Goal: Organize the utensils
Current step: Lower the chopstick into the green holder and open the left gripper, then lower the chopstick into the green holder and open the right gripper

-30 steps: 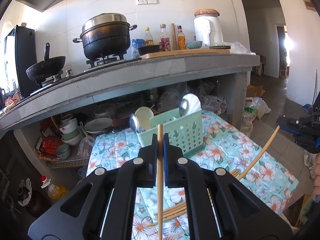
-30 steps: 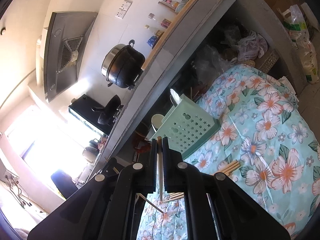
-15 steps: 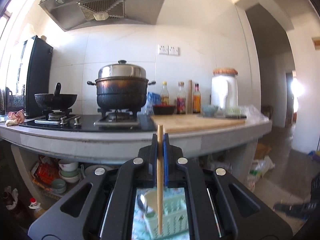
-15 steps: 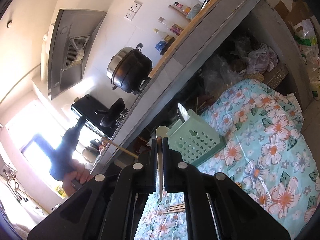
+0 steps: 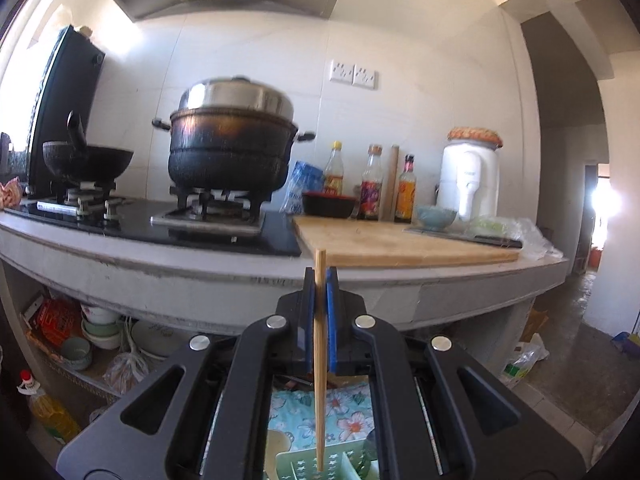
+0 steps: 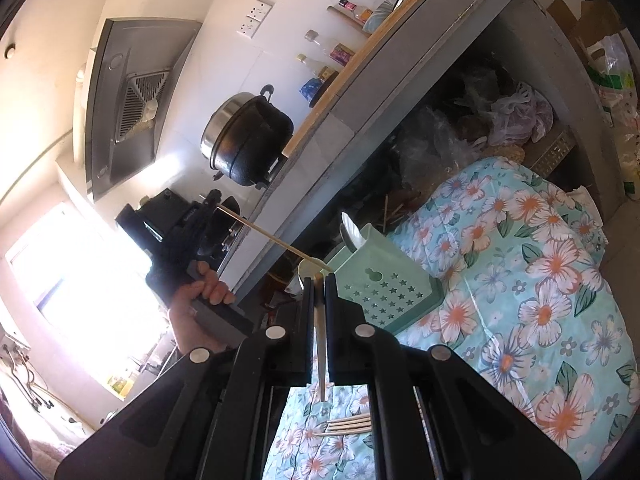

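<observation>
In the left wrist view my left gripper (image 5: 320, 280) is shut on a bamboo chopstick (image 5: 320, 360) that stands upright. Its lower tip hangs over the green caddy (image 5: 320, 468) at the frame's bottom. The right wrist view shows that gripper (image 6: 214, 200) held by a hand (image 6: 200, 292), with its chopstick (image 6: 276, 240) slanting down to the top rim of the caddy (image 6: 384, 292). Spoons (image 6: 350, 232) stand in the caddy. My right gripper (image 6: 319, 280) is shut on a second chopstick (image 6: 320, 340), in front of the caddy. Several loose chopsticks (image 6: 348, 426) lie on the floral cloth (image 6: 540, 320).
A grey counter (image 5: 240, 280) runs behind the table, with a wok (image 5: 88, 160), a large pot (image 5: 232, 148), a cutting board (image 5: 400, 240), bottles (image 5: 370, 184) and a white appliance (image 5: 470, 180). Bowls and plates (image 5: 100, 328) sit on the shelf below.
My left gripper rose with its chopstick and swung over the caddy; its view went from the table up to the counter. The right gripper edged a little closer to the caddy.
</observation>
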`<action>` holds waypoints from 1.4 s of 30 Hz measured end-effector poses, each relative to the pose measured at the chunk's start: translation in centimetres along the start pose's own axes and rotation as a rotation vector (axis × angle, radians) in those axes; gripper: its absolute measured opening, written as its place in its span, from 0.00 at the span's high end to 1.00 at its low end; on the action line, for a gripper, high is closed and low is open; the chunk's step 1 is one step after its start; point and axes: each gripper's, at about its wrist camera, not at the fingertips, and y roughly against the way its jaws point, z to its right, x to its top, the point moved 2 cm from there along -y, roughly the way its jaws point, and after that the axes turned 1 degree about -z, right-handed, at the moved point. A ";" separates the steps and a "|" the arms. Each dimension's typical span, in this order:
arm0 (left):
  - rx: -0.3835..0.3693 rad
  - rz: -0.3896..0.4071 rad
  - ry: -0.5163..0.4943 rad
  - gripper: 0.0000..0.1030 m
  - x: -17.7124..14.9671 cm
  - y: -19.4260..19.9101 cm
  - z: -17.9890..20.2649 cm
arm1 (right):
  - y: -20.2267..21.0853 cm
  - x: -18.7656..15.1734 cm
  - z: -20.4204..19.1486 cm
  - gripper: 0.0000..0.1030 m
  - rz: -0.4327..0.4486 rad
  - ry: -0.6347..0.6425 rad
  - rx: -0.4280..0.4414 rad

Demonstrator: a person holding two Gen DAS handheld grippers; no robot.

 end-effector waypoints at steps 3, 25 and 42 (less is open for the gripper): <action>0.035 -0.049 -0.002 0.96 -2.4 -1.9 -0.5 | -0.2 0.1 0.4 0.95 -0.004 -0.007 -0.004; 0.027 -0.105 0.089 0.53 -5.5 5.6 -4.1 | 1.5 2.6 -3.4 0.95 0.087 0.108 -0.030; -0.055 -0.228 0.027 0.28 -10.7 14.5 -6.8 | -6.4 10.8 -12.0 0.95 0.146 0.389 -0.128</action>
